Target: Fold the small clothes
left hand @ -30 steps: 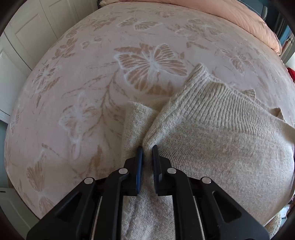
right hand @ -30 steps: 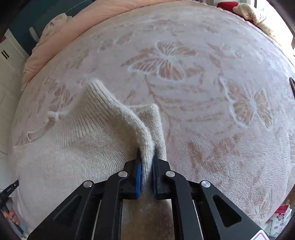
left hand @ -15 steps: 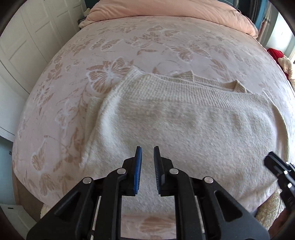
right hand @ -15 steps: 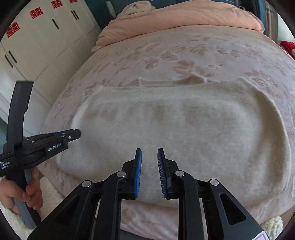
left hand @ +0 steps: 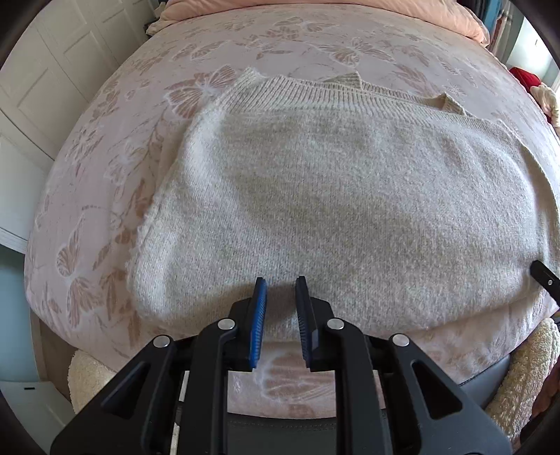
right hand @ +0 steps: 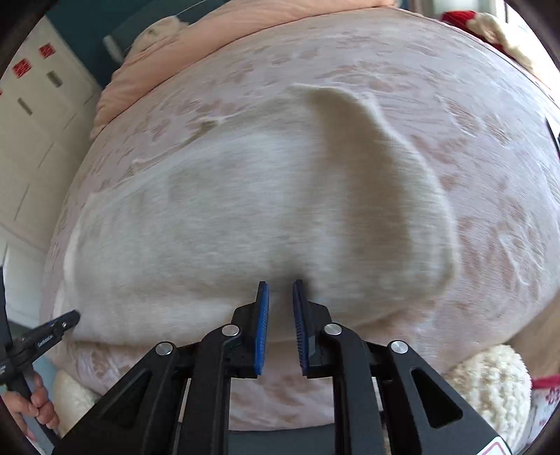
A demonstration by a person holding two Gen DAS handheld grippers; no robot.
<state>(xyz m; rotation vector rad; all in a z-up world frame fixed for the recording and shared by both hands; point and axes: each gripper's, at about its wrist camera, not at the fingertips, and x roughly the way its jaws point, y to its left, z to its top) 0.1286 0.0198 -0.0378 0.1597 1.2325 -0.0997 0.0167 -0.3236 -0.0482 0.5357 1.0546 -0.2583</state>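
Observation:
A cream knitted sweater [left hand: 350, 196] lies folded on the pink butterfly bedspread [left hand: 115, 182], its ribbed hem on the far side. My left gripper [left hand: 280, 280] hovers over the sweater's near edge; its jaws are opening and nothing is between them. In the right wrist view, which is blurred, the sweater [right hand: 227, 217] has a raised fold on its right side. My right gripper [right hand: 280, 283] hangs above the near edge with its jaws closing; the pads press on nothing. The left gripper [right hand: 52, 329] shows at the far left, held by a hand [right hand: 35, 402].
A peach duvet [left hand: 315, 14] is bunched at the far end of the bed. White wardrobe doors [left hand: 42, 87] stand to the left. A fluffy cream rug [left hand: 518, 385] lies on the floor below the near bed edge. Red and cream items [right hand: 483, 21] sit at the far right.
Both grippers, shut on sweater folds a second ago, have let go and drawn back to the near bed edge. The sweater now lies folded over. The right view has shifted sideways.

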